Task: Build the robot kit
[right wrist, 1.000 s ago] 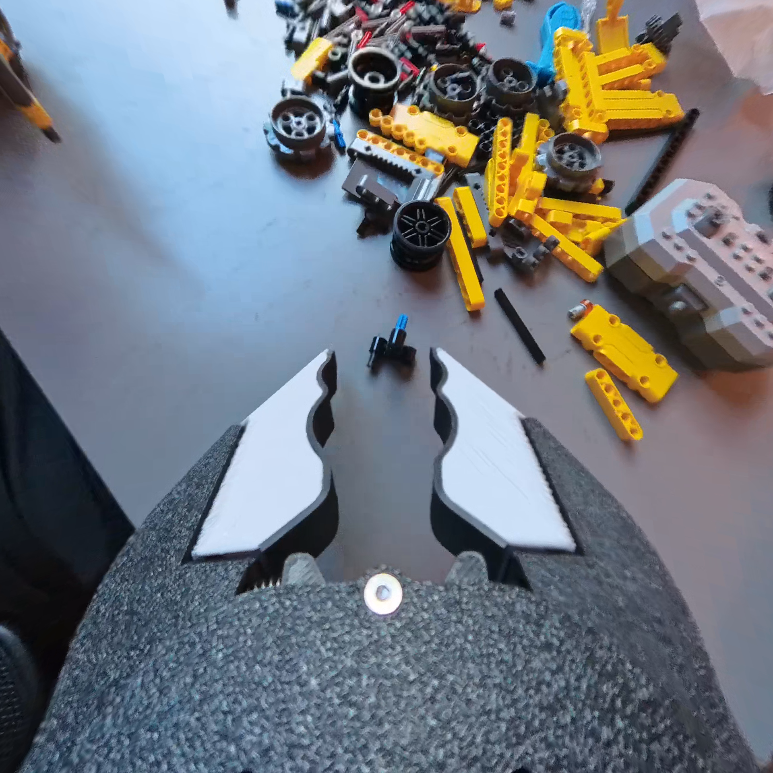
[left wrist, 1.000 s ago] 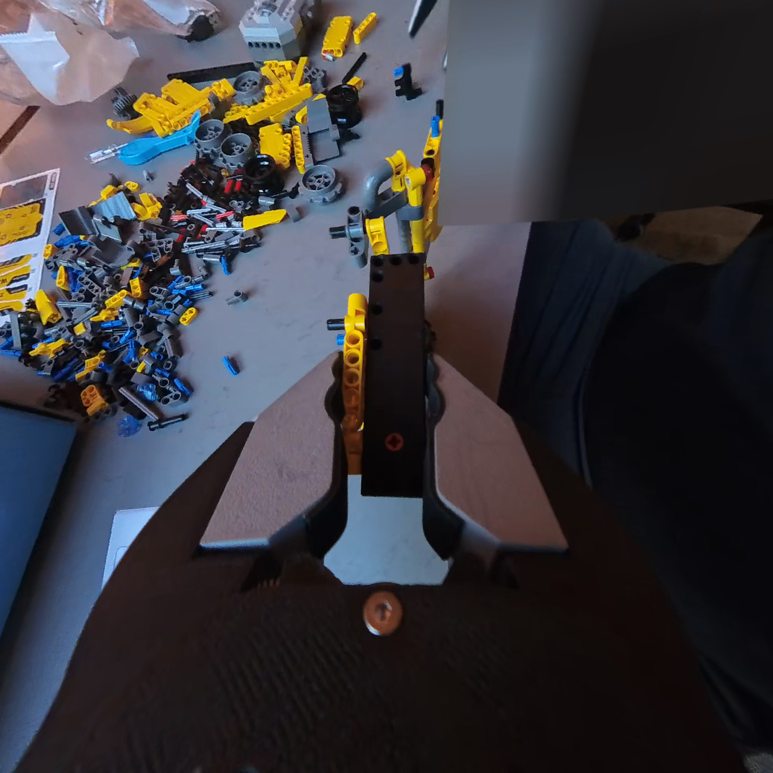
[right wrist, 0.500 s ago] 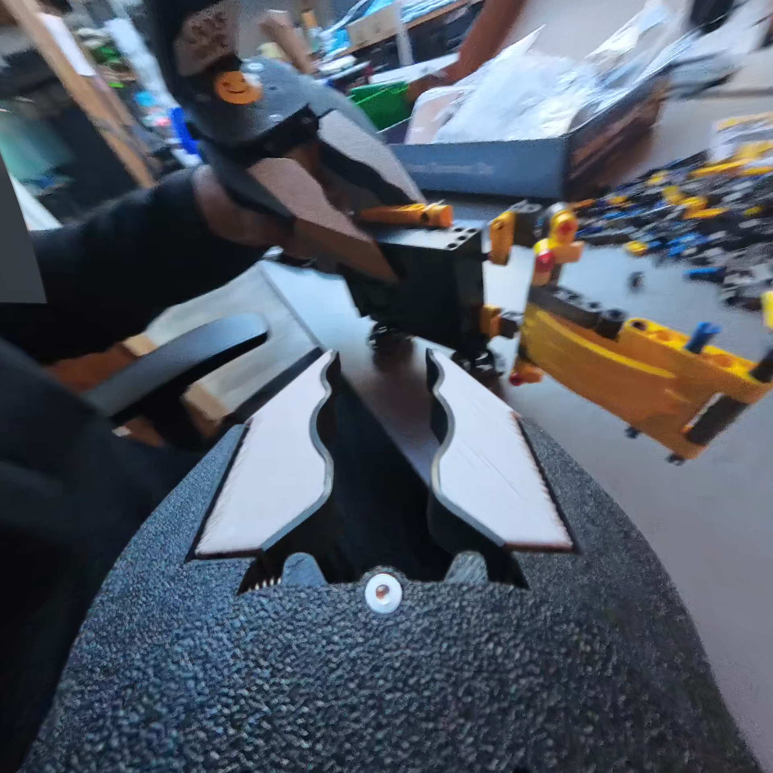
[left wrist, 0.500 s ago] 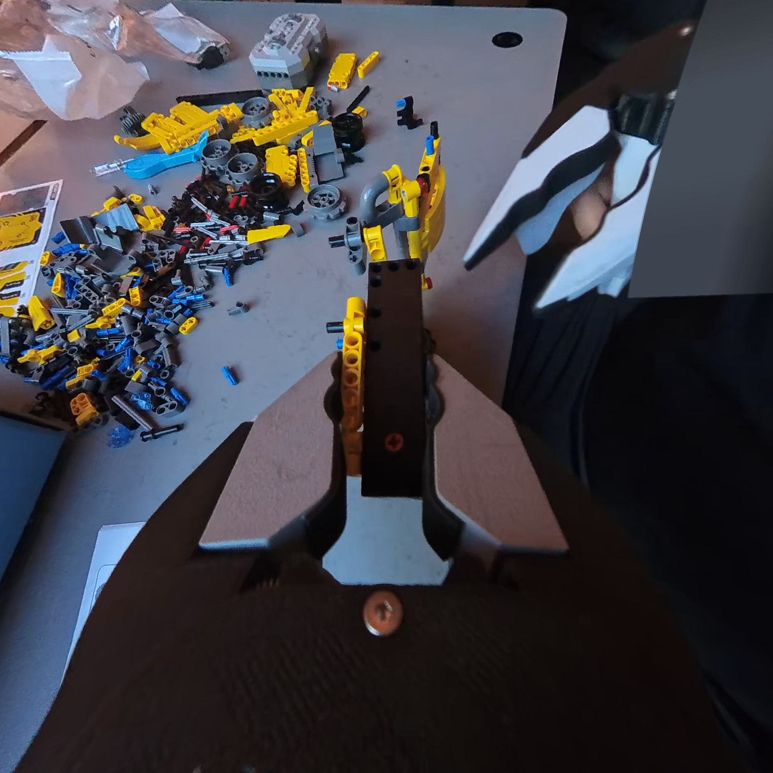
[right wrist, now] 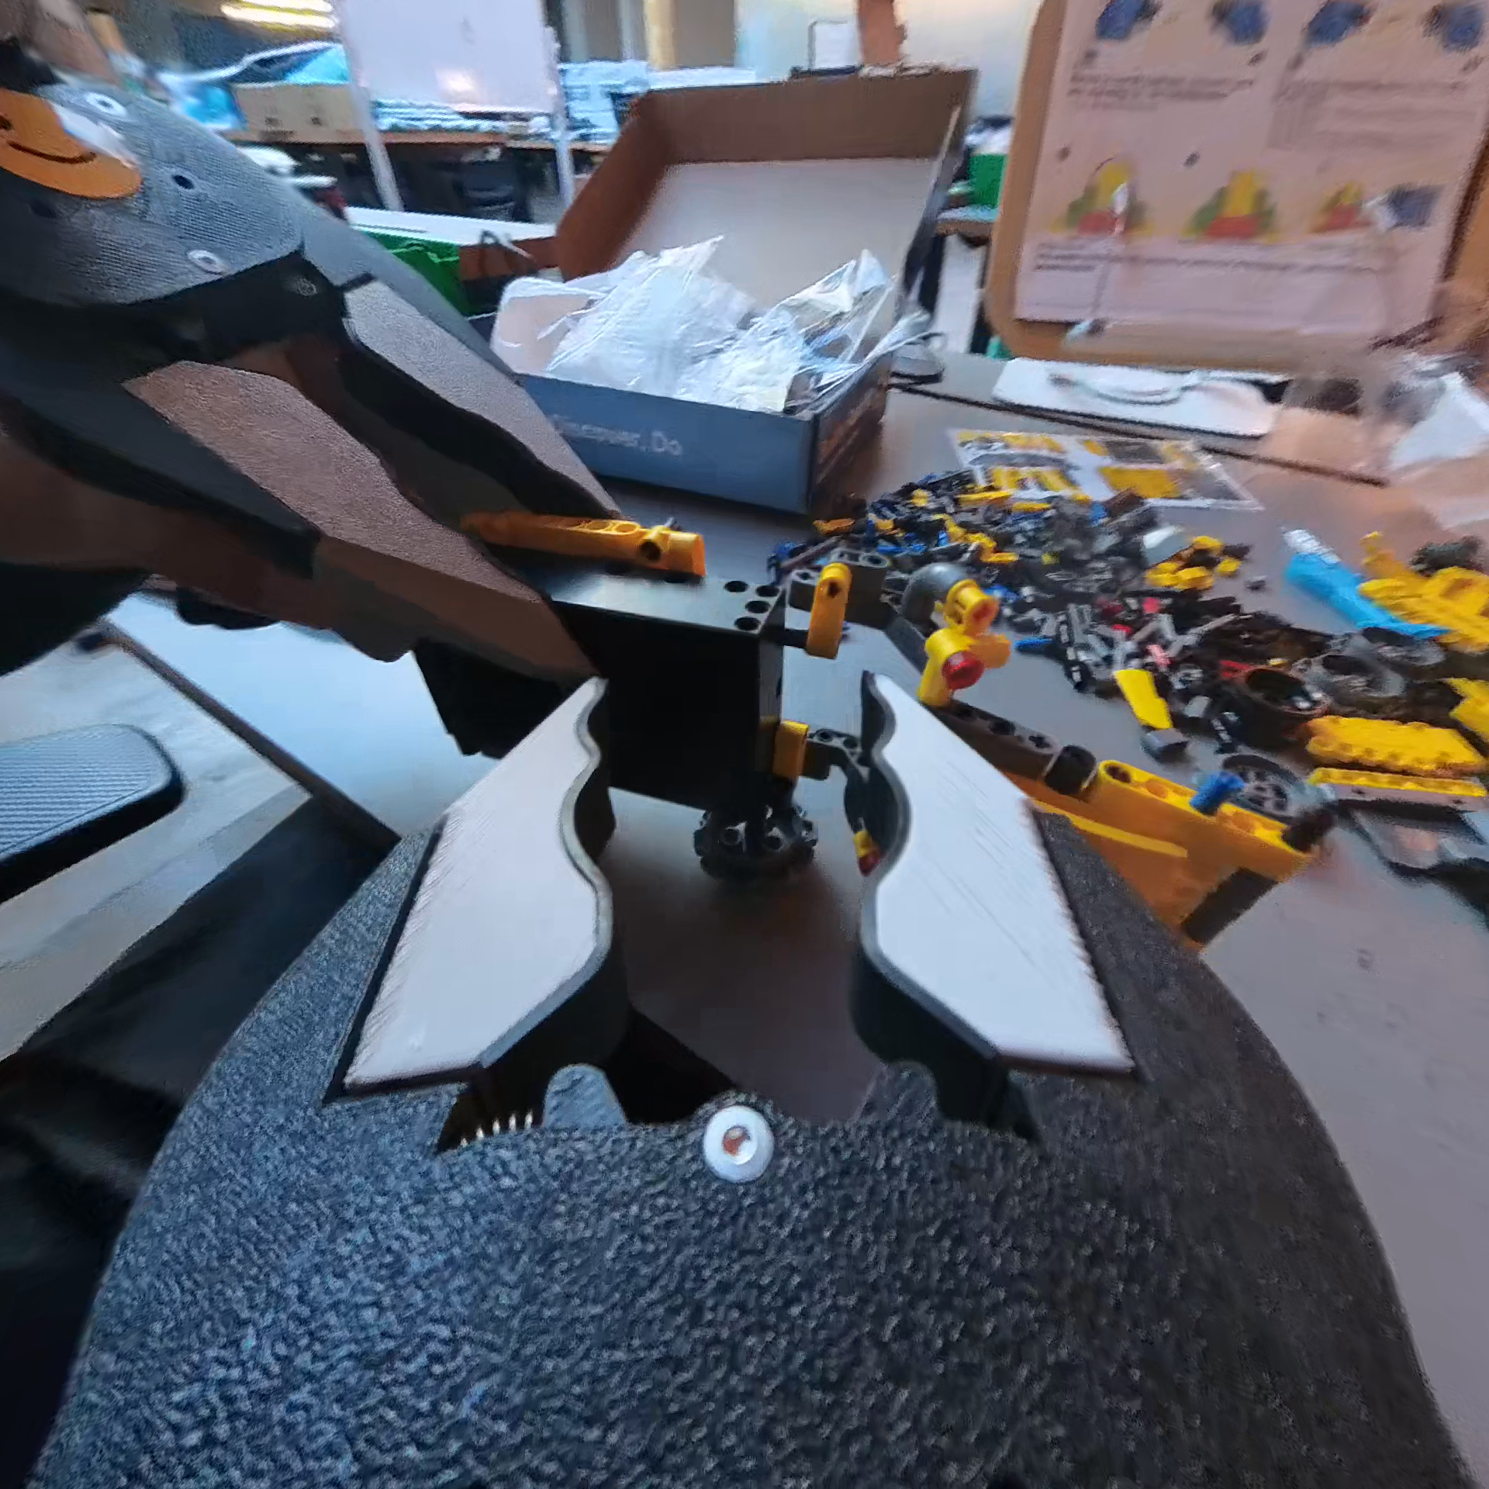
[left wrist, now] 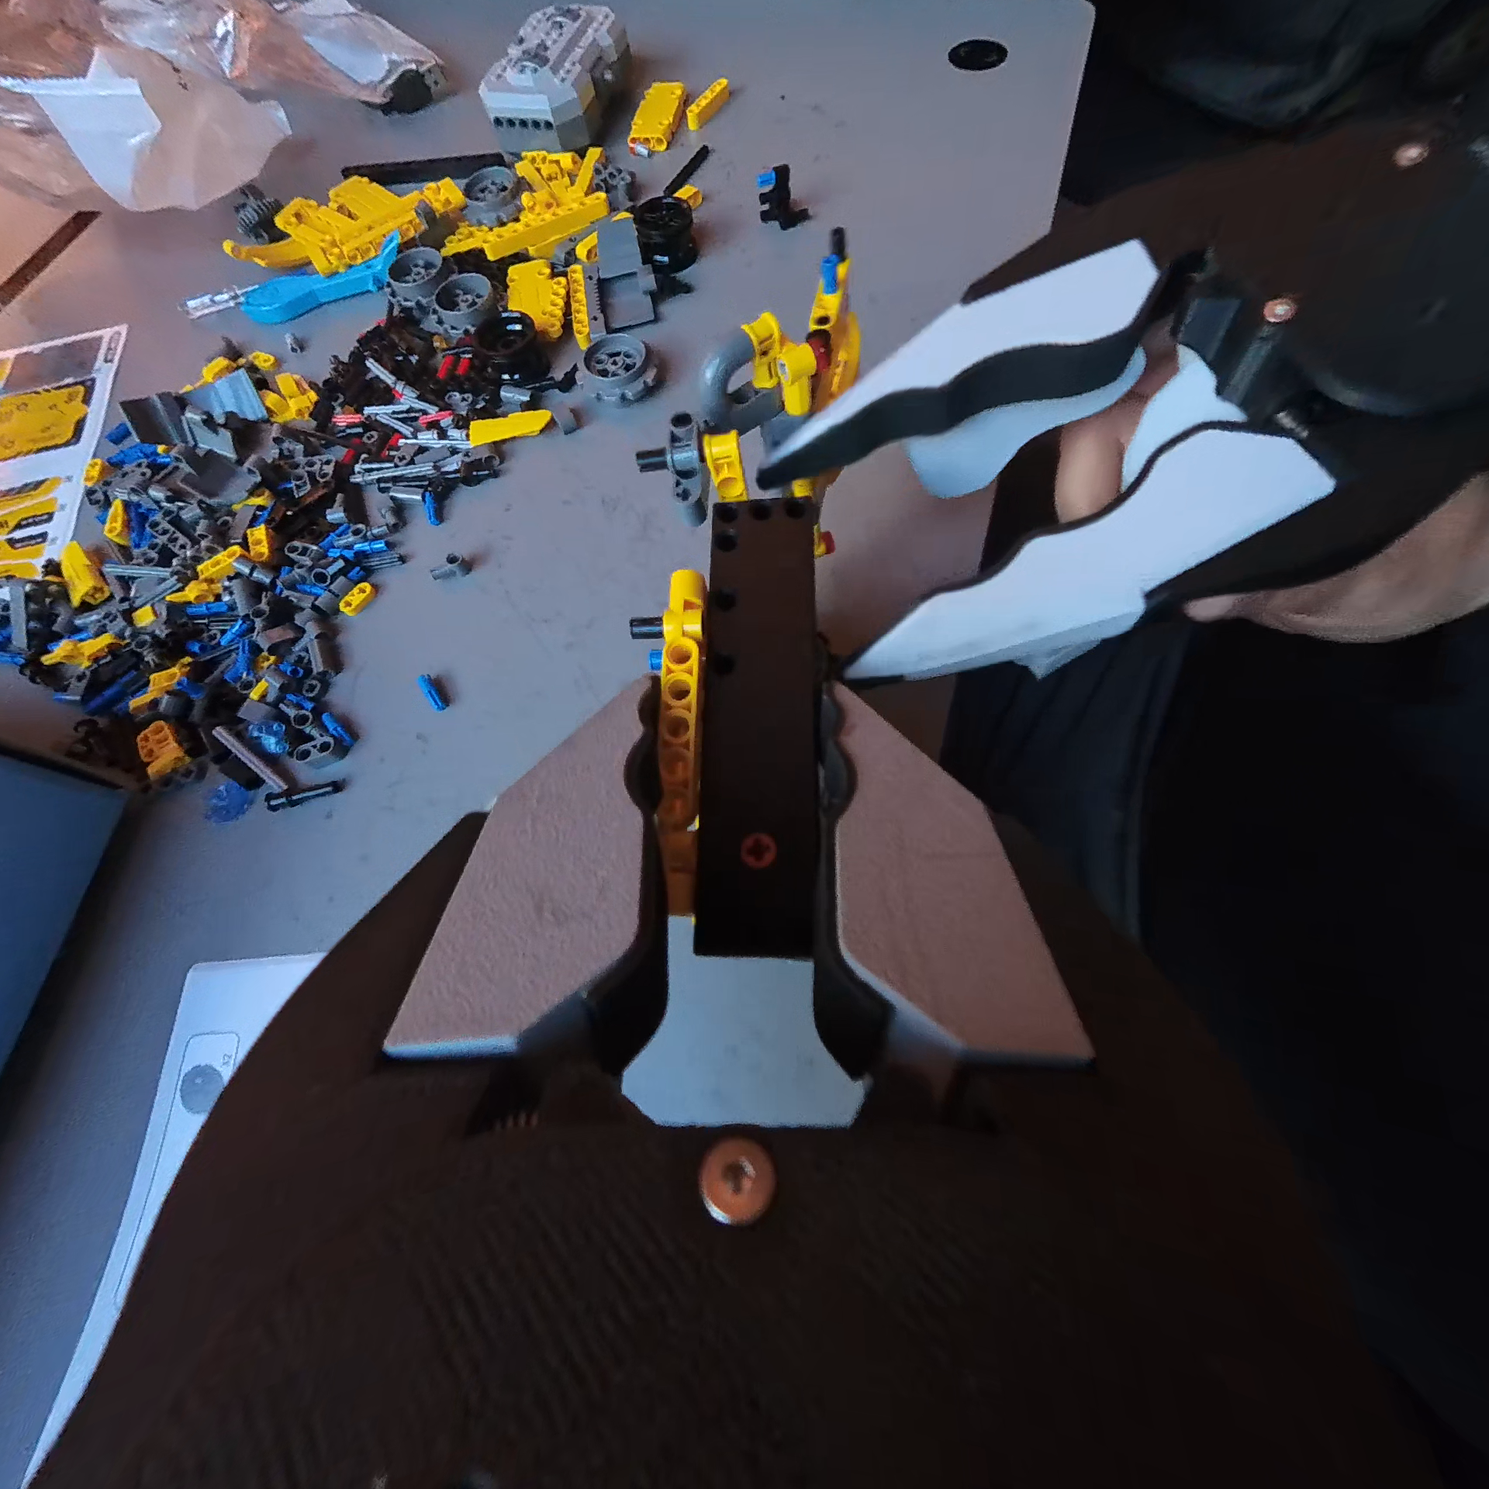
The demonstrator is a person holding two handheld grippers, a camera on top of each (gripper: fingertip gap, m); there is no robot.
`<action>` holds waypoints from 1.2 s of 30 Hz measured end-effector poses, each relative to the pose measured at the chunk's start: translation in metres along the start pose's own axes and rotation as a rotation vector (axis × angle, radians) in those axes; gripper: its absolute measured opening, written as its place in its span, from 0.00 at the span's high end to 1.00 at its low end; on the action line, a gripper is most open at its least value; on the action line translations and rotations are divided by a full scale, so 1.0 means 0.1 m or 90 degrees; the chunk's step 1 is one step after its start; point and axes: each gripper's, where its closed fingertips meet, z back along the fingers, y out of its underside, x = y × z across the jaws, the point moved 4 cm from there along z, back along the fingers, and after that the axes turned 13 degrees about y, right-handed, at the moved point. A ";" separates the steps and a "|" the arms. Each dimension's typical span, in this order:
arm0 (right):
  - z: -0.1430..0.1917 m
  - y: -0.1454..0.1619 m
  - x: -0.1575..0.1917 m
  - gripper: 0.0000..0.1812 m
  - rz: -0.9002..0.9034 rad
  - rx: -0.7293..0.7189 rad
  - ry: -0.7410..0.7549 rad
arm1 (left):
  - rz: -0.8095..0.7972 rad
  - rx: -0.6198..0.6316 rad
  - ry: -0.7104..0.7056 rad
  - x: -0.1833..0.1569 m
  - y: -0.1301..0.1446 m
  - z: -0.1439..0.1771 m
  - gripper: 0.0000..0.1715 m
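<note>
My left gripper (left wrist: 733, 709) is shut on a black and yellow brick assembly (left wrist: 757, 725) and holds it above the grey table (left wrist: 524, 806) near its right edge. The assembly has a long black block, a yellow beam on its left side, and a yellow and grey arm at its far end. My right gripper (right wrist: 733, 685) is open. Its white fingers (right wrist: 499, 886) stand either side of the black block (right wrist: 685, 701), above a small black gear (right wrist: 753, 838). In the left wrist view the right gripper (left wrist: 806, 572) comes in from the right.
A big pile of loose yellow, blue, grey and black parts (left wrist: 282, 524) covers the table's left half, with a grey motor block (left wrist: 556, 72), plastic bags (left wrist: 137, 105) and an instruction sheet (left wrist: 48, 419). An open blue box (right wrist: 725, 435) holds plastic bags. A person's dark clothing (left wrist: 1289, 967) is at the right.
My right gripper left the small black and blue piece on the table, swung round to the held assembly and closed in around its black block. The left gripper keeps its hold.
</note>
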 end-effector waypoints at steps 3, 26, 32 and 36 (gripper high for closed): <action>-0.03 0.00 0.07 0.69 0.004 0.000 -0.017 | -0.006 0.012 -0.002 0.01 0.02 0.03 0.80; -0.32 -0.38 -0.41 0.74 0.130 0.311 -0.601 | -0.074 0.016 0.082 0.00 0.10 0.15 0.80; -0.37 -0.27 -0.15 0.87 0.236 0.366 -0.654 | -0.075 0.024 0.088 0.00 0.10 0.15 0.80; -0.37 -0.30 -0.22 0.87 0.258 0.367 -0.643 | -0.072 0.015 0.089 0.01 0.09 0.14 0.80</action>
